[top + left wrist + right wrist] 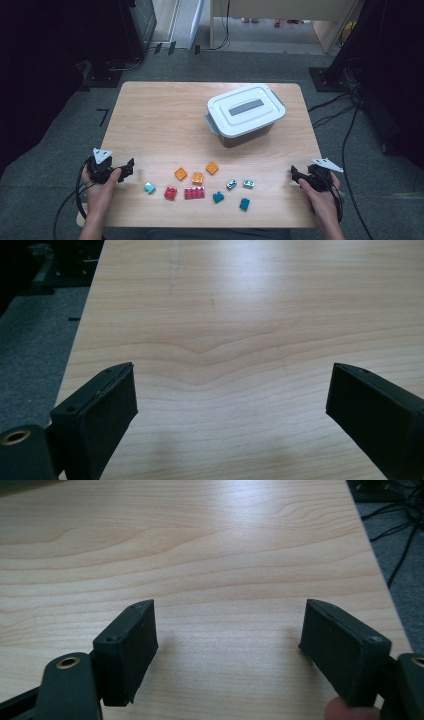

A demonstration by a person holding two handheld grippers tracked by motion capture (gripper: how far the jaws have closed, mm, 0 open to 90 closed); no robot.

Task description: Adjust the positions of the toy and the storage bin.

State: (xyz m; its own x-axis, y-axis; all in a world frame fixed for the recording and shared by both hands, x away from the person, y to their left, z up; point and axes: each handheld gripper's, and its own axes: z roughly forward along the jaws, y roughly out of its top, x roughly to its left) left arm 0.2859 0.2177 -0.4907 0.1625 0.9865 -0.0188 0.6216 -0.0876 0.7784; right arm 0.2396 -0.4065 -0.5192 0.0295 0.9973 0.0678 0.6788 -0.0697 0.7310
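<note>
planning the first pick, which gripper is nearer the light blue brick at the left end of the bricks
Left. The left gripper sits just left of the light blue brick; the right gripper is far across the table's right edge.

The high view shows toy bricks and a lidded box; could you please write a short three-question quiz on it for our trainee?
1. True or false: the lid sits on the grey box.
2. How many orange bricks lie on the table?
3. Which does the left gripper hold: A) a red brick, B) nothing, C) the lid?

Key:
1. True.
2. Three: orange bricks.
3. B; the left gripper view shows its jaws apart over bare wood. The right gripper is open and empty too.
</note>
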